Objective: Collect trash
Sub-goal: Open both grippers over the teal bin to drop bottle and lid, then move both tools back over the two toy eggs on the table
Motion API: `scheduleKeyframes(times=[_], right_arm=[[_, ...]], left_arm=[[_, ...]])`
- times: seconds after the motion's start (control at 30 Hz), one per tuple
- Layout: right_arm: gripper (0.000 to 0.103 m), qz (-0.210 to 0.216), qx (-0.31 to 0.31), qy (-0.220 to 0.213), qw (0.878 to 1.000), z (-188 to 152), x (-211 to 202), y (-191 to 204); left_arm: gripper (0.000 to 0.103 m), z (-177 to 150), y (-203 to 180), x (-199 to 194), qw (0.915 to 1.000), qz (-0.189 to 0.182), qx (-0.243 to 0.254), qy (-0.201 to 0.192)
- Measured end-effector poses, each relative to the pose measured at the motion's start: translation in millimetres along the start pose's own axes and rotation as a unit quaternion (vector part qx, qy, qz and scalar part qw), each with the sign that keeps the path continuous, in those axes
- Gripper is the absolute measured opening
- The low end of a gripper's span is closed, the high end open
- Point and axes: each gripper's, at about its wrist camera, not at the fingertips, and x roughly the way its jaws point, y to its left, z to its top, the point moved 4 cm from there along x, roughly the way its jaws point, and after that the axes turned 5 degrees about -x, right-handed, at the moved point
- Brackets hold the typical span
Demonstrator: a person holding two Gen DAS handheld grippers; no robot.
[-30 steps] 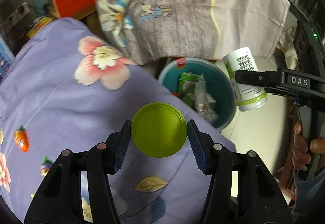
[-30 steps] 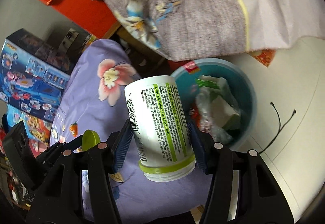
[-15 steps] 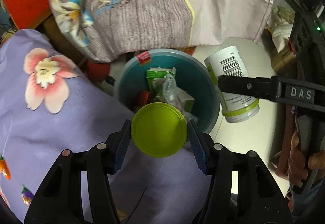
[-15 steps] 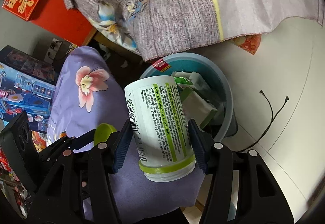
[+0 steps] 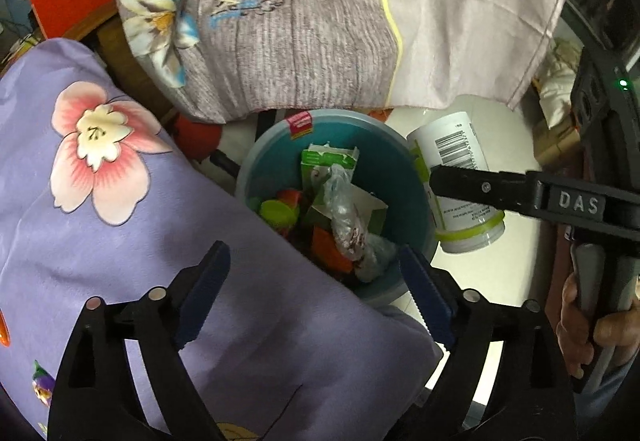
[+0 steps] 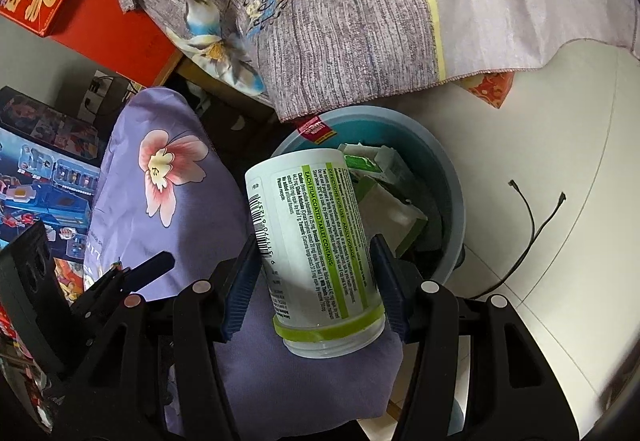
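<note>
In the left wrist view we see the left hand-held gripper [image 5: 312,281] at the bottom of the frame with its blue-padded jaws spread wide and nothing between them. Just above it, at the centre of the frame, stands the blue trash bin [image 5: 416,177], holding a green-and-white carton [image 5: 328,161], a crumpled clear plastic bag [image 5: 348,213], a lime-green lid [image 5: 278,211] at its left side and some orange and red bits. The purple floral cloth [image 5: 160,241] fills the lower left and overlaps the bin's near rim. A grey-lilac cloth [image 5: 320,21] with a flower print hangs across the top of the frame. At the right, the right hand-held gripper [image 5: 472,187] clamps a white tablet bottle [image 5: 452,153] with a barcode and a green band, just right of the bin's rim. The person's hand [image 5: 580,317] grips its handle at the lower right.

In the right wrist view we see the right hand-held gripper [image 6: 314,281] clenched on the white tablet bottle [image 6: 316,241], whose open mouth points toward the camera. The trash bin [image 6: 452,201] lies right of and behind the bottle, with the carton [image 6: 384,169] inside. The purple floral cloth [image 6: 160,181] sits at the left, the left hand-held gripper [image 6: 152,265] at the lower left with only one finger clearly visible. A black cable [image 6: 528,233] lies on the white floor [image 6: 560,121] at the right.
</note>
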Motion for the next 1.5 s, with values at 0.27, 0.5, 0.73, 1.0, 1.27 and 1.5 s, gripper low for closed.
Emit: scheduleKeyframes(times=[0.27, 0.5, 0.73, 1.0, 1.27, 1.5], right_arm=[[0.055, -0.01, -0.012, 0.017, 1.0, 4.3, 18.7, 15.7], [0.068, -0.011, -0.012, 0.016, 1.0, 6.0, 21.6, 29.3], [0.074, -0.025, -0.012, 0.02, 0.999, 0.2, 20.6, 40.7], [0.076, -0.031, -0.026, 0.021, 0.999, -9.2, 16.0, 69.6], [0.076, -0.029, -0.065, 0.029, 0.997, -25.2, 17.7, 121.0], [0.076, -0.024, -0.113, 0.05, 0.992, -47.6, 31.4, 177.0]], left_arm=[[0.094, -12.0, 20.1, -11.4, 0.9997, -0.006, -0.023, -0.004], [0.095, -15.2, 36.1, -20.1, 0.9992, -0.01, -0.038, -0.009], [0.095, -20.6, 47.1, -29.2, 0.9988, -0.015, -0.045, -0.01], [0.095, -34.8, 67.2, -50.0, 0.9978, -0.015, -0.06, -0.025], [0.097, -58.5, 100.4, -80.5, 0.9955, -0.009, -0.083, -0.046], [0.099, -90.8, 148.0, -107.8, 0.9903, 0.004, -0.123, -0.065]])
